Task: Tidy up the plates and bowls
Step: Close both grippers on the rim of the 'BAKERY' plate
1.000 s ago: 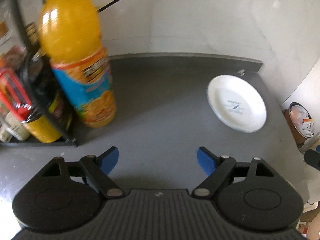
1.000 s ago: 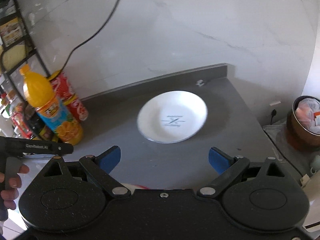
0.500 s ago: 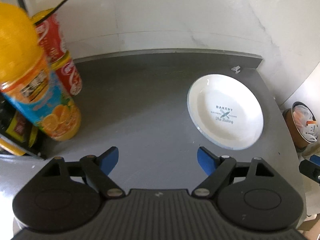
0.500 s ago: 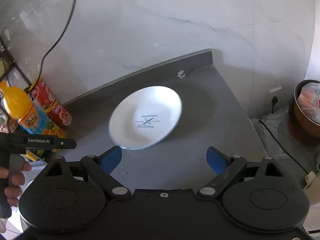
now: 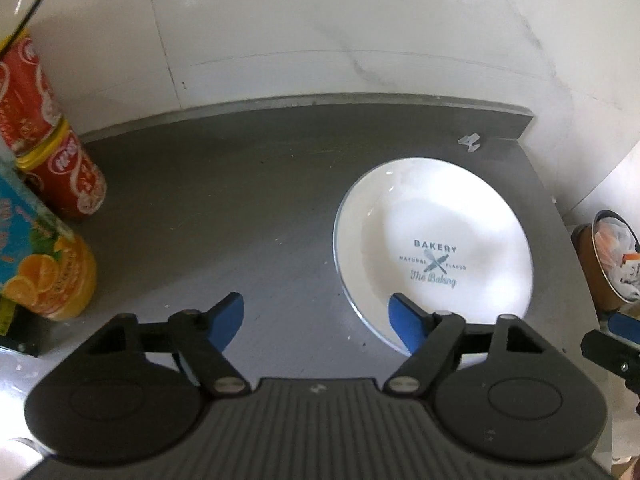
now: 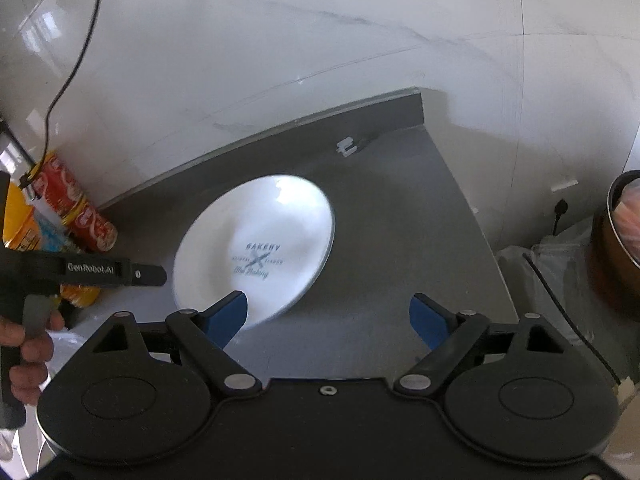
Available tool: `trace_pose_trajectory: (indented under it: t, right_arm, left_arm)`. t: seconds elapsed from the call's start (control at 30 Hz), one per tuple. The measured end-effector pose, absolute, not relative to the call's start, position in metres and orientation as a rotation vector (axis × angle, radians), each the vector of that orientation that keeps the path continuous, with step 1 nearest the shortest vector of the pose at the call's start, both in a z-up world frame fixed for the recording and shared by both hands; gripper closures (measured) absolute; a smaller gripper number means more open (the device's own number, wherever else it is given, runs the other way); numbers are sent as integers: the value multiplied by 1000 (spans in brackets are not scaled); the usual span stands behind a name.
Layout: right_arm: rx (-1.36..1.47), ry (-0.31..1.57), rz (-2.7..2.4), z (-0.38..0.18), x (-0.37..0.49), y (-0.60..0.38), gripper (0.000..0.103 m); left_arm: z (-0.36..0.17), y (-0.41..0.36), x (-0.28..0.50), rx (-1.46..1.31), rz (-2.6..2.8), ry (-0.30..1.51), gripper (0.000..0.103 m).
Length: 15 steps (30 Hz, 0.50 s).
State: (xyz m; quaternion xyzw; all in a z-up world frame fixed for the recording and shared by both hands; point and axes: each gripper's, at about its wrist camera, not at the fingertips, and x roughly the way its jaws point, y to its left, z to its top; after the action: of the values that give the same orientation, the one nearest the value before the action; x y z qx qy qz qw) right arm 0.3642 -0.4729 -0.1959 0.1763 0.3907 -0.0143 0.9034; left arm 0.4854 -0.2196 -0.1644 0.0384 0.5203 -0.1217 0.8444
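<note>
The plate (image 5: pixel 434 240) lies flat on the grey counter (image 5: pixel 240 208), white, with "BAKERY" print in its well, near the counter's right end and just short of the back lip. In the left wrist view its near rim is hidden behind the left gripper's (image 5: pixel 316 318) right finger; in the right wrist view the right gripper's (image 6: pixel 330 316) left blue tip covers the plate's near-left rim, and the print there is blurred. Whether either tip touches the plate or only passes over it, I cannot tell.

Both claws are spread wide, nothing between the fingers of either. The left one, seen from the right view as a black bar marked "GenRobot.AI" (image 6: pixel 96 270), sits just left of the plate, with a hand (image 6: pixel 28 354) on its grip, cut off by the frame edge.

Edges next: the counter ends close past the plate's right side, and a raised lip runs along the back under the marble wall (image 5: pixel 360 32). A small pale clip (image 5: pixel 470 142) lies by that lip, just behind the plate. Left of the plate there is a broad bare stretch of counter.

At the far left stand a red can (image 5: pixel 64 176) and an orange juice bottle (image 5: pixel 44 268), both cropped, well apart from the plate. A black cable (image 6: pixel 76 64) hangs down the wall above them. Off the counter's right end sits a brown bin (image 5: pixel 608 256) with litter inside, partly out of frame.
</note>
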Motion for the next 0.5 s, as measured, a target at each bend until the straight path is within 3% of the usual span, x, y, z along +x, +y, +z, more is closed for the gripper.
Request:
trace_pose_trajectory:
  t: [0.17, 0.27, 0.5]
  right_arm:
    - [336, 833, -26, -202, 391, -474, 20]
    - [339, 862, -17, -210, 406, -475, 31]
    - [378, 922, 28, -231, 435, -477, 56]
  left_arm:
    - [-180, -228, 500, 75, -255, 1118, 48]
    - [-190, -232, 507, 75, -262, 1140, 60]
    - [-200, -239, 516, 55, -274, 1140, 72]
